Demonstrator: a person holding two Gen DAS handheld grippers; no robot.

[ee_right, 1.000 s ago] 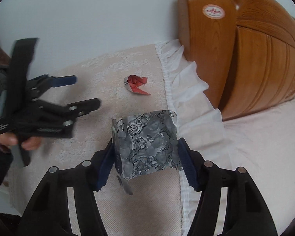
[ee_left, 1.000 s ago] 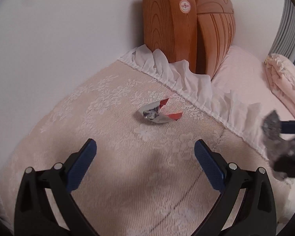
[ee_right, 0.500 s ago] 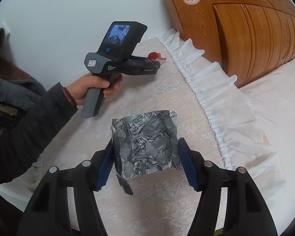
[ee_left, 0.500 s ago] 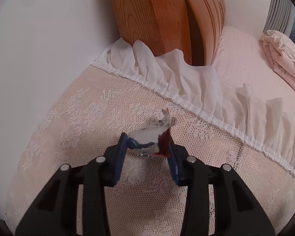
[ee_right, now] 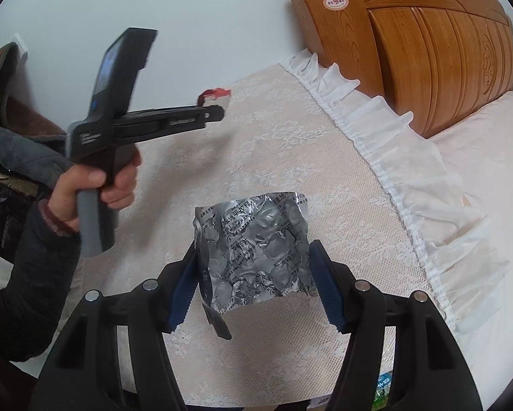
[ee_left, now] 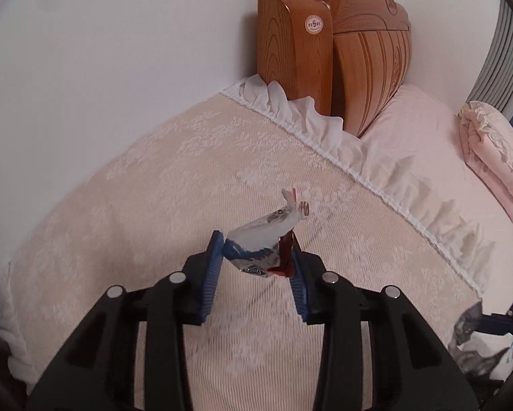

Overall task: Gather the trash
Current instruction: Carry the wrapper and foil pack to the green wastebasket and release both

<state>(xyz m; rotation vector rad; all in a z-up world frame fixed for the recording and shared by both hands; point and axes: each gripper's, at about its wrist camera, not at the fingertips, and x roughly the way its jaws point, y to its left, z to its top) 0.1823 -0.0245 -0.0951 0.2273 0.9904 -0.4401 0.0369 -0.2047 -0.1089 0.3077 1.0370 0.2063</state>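
Already both pieces of litter visible here are off the lace cover [ee_left: 126,226] and in hand: the left gripper [ee_left: 254,260] has its fingers [ee_left: 211,274] clamped on a crumpled red-and-silver wrapper [ee_left: 263,239], held clear above the lace, and the right gripper [ee_right: 254,284] has its fingers [ee_right: 182,291] pressed on either edge of an empty foil blister pack [ee_right: 253,253], also lifted off the surface. Judging from that, the picking-up part looks done for these two items, and what remains is carrying them to a bin; no bin is clearly in either view. The lace surface shows no further scraps. Only the right wrist view shows the person's hand [ee_right: 95,188] on the left gripper's handle, the dark sleeve [ee_right: 27,274] behind it, and the printed text on the foil. Only the left wrist view shows the wrapper's silver body squeezed between the blue pads, the folded pink bedding [ee_left: 489,150] on the bed, and the wooden headboard [ee_left: 342,58] head-on.
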